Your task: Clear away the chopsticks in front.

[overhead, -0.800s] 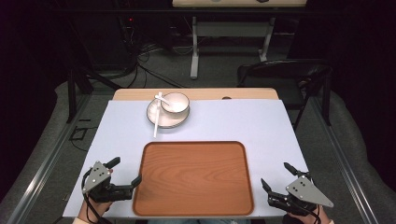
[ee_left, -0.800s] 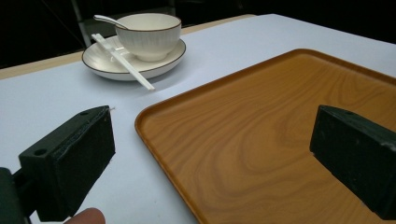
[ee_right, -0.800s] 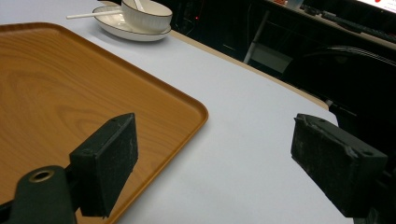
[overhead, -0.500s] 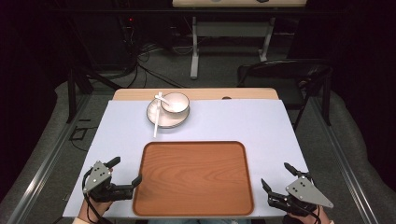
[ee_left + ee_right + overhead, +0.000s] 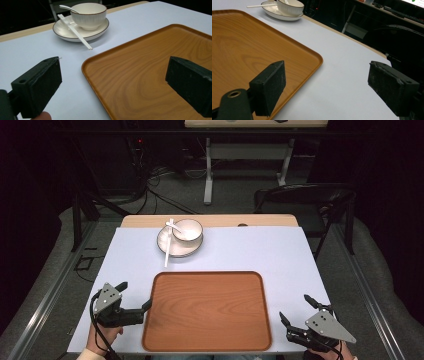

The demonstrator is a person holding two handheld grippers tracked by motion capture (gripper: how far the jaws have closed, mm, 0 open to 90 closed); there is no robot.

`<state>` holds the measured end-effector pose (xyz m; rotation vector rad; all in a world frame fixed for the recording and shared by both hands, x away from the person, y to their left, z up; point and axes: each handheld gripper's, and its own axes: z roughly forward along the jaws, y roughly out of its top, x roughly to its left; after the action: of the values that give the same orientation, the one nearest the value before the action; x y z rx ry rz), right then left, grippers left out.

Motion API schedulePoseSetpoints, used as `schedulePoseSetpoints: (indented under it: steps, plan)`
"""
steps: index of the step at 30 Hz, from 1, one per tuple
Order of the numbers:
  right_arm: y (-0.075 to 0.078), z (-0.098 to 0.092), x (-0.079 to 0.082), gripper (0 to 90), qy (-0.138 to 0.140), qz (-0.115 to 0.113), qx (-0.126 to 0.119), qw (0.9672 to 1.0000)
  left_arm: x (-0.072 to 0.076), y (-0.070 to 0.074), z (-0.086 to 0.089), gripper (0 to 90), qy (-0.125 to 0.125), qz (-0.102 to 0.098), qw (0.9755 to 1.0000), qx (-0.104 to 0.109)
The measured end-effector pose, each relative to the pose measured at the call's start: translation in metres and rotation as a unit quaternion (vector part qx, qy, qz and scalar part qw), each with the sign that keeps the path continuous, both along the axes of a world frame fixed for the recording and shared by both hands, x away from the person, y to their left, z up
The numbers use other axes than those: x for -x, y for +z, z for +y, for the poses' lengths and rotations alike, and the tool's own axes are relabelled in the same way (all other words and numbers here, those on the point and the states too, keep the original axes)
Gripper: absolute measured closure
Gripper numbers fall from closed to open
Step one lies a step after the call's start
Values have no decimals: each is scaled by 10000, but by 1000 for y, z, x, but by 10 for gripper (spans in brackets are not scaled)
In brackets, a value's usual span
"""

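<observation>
- The wooden tray [image 5: 207, 309] lies flat on the pale worktop [image 5: 280, 255] at the near edge, between the two grippers, with nothing on it.
- The left gripper [image 5: 134, 300] sits at the tray's left edge, near the near-left corner; its jaws stand wide apart with nothing between them. In the left gripper view [image 5: 112, 85], one jaw is over the bare worktop and the other over the tray's wood, so the tray's rim runs between them.
- The right gripper [image 5: 296, 309] sits just off the tray's near-right corner, jaws also wide apart and holding nothing. In the right gripper view [image 5: 329, 85], one jaw hangs over the tray's edge and the other over the worktop beyond it.
- Whether either gripper's jaws touch the tray cannot be told.
- A white bowl [image 5: 187, 230] stands on a white saucer [image 5: 175, 247] at the far side of the worktop, well apart from the tray.
- A white spoon [image 5: 67, 8] rests in the bowl.
- White chopsticks [image 5: 168, 246] lie across the saucer's left side, their near tips pointing toward the tray's far-left corner.
</observation>
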<state>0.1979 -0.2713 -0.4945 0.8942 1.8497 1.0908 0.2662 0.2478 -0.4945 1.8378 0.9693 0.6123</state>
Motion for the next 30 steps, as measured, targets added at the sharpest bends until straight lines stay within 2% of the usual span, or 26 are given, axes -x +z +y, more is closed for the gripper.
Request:
schedulePoseSetpoints:
  steps: [2, 3, 4, 5, 6, 8, 9, 14, 19, 26, 27, 30]
  plan:
    - [0, 0, 0, 143, 0, 3, 11, 10000, -3, 0, -2, 16, -32, 46, 10000, -40]
    - [0, 0, 0, 143, -7, -12, -2, 10000, -8, 2, -4, 15, -125, 151, 9998, -63]
    - [0, 0, 0, 143, -7, -12, -2, 10000, -8, 2, -4, 15, -125, 151, 9998, -63]
    - [0, -1, 1, 143, -18, -21, -22, 10000, -15, 3, -6, 16, -189, 290, 9994, -81]
    - [0, -1, 1, 143, -18, -21, -22, 10000, -15, 3, -6, 17, -189, 290, 9994, -81]
    - [0, 0, 0, 143, -13, -10, -10, 10000, -21, 4, -8, 18, -206, 444, 9988, 46]
    - [0, 0, 0, 143, -10, -9, 13, 10000, -28, 4, -9, 17, -218, 534, 9983, 19]
    - [0, 0, 0, 143, -22, -13, -12, 10000, -41, 6, -9, 8, -190, 663, 9976, -16]
    - [0, 0, 1, 143, -47, -21, -14, 10000, -56, 12, -8, 6, -113, 828, 9964, 132]
    - [0, 0, 0, 143, -36, -7, 6, 10000, -69, 22, -8, 5, -32, 838, 9964, 154]
    - [0, 1, -1, 143, -30, -1, 24, 10000, -72, 24, -9, 6, 61, 774, 9969, 128]
    - [0, 1, -1, 143, -34, 6, 34, 10000, -77, 25, -10, 3, 54, 797, 9967, 139]
